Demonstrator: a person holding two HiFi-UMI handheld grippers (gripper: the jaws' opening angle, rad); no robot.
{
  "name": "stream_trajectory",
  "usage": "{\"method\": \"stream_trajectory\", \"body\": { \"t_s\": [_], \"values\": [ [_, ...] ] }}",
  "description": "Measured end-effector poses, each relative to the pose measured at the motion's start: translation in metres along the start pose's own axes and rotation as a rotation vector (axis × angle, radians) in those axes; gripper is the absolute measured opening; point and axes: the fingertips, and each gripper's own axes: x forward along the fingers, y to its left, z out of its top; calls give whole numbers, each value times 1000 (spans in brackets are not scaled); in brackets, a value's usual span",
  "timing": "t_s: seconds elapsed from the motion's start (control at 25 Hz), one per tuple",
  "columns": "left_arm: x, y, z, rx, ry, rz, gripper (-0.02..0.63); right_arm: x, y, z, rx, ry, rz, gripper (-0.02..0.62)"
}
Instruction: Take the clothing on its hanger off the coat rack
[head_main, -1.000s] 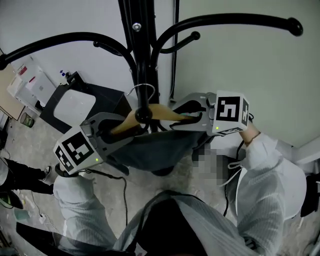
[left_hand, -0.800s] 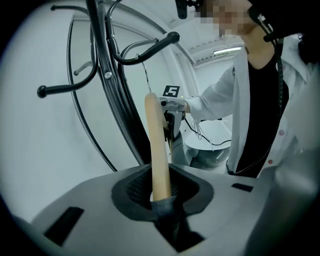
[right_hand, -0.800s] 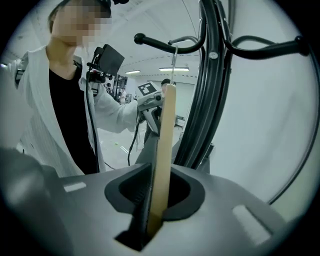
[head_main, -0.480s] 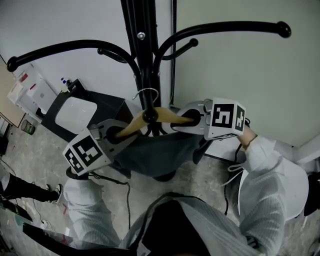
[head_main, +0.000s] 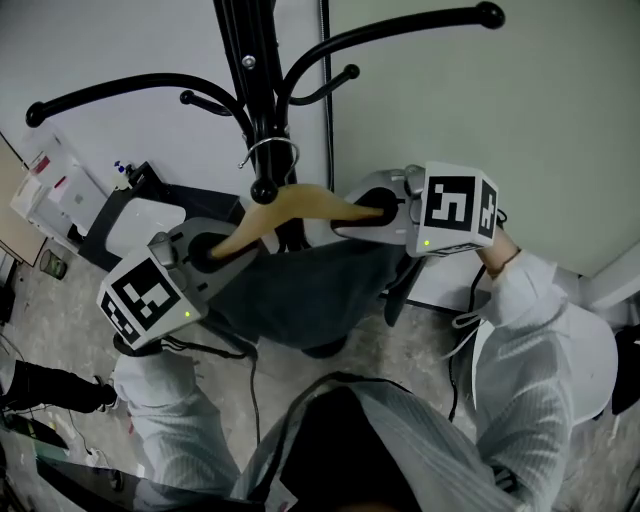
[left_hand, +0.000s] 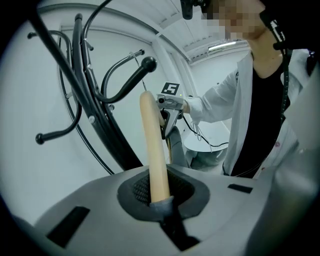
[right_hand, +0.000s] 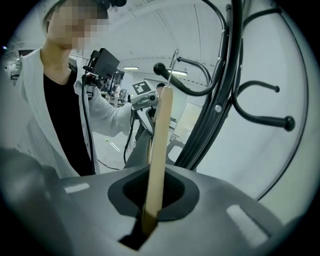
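Note:
A wooden hanger carries a dark grey garment. Its metal hook loops round a short peg of the black coat rack. My left gripper is shut on the hanger's left end, and the wooden arm runs straight out from its jaws. On the other end my right gripper is shut too, with the wood pinched between its jaws. Each gripper view shows the other gripper at the far end.
Curved rack arms spread overhead to left and right. The wall stands close behind the rack. A dark stand with a white panel sits on the floor at left. A person's white sleeves hold both grippers.
The hanger with both grippers has shifted slightly up and left in the head view. The hook still sits round the peg, and both grippers stay on the hanger's ends.

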Motion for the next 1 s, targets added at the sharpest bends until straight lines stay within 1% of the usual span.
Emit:
{"method": "stream_trajectory", "body": {
  "t_s": [0.12, 0.28, 0.48, 0.68, 0.8, 1.0],
  "values": [
    [1, -11, 23, 27, -13, -15, 9, -21, 12, 8, -8, 10, -26, 2],
    [21, -37, 50, 73, -32, -81, 9, -57, 41, -3, 34, 56, -79, 2],
    [68, -51, 49, 86, -48, -186, 9, -73, 53, -48, 123, 81, -118, 2],
    [117, -92, 75, 127, -111, -331, 9, -116, 97, -84, 234, 127, -217, 2],
    [142, -112, 82, 131, -131, -385, 9, -132, 116, -105, 276, 144, -258, 2],
    [183, -144, 91, 145, -140, -469, 9, -155, 147, -140, 349, 166, -309, 2]
  ]
}}
